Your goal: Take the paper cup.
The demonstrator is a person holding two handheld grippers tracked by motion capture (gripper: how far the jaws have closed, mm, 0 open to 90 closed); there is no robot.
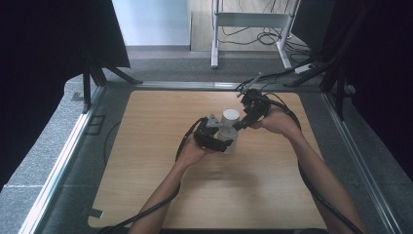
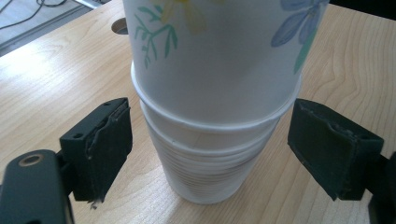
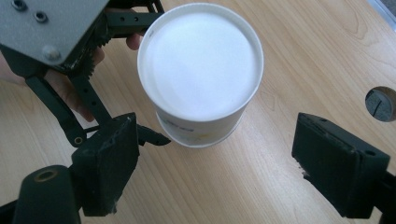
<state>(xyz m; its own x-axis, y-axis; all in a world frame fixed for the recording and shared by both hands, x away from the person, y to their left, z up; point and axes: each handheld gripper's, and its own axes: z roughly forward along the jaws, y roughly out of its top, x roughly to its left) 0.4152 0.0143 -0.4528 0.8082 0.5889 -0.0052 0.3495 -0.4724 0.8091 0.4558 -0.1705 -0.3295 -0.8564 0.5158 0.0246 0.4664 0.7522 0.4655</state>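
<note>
Room: grey carpeted floor (image 1: 58, 126) all round, dark curtains on both sides, and the white legs of a desk frame (image 1: 253, 29) at the far end with cables trailing under it.

Surface: a pale wood-grain table (image 1: 160, 195) inside a metal rail frame. A round cable hole (image 3: 382, 103) is cut into the top.

Containers: a stack of paper cups (image 1: 228, 130) stands upside down near the table's middle, bases up. In the left gripper view the top cup (image 2: 215, 56) carries a flower print and sits loosely over the nested, ribbed lower cups (image 2: 210, 172). The right gripper view, from above, shows the top cup's plain white base; what the cups hold cannot be seen.

Tongs: the left gripper (image 1: 214, 139) straddles the lower cups at table level, jaws either side with gaps showing, not pressing. The right gripper (image 1: 246, 119) hangs just above and beside the top cup, jaws spread, nothing between them.
</note>
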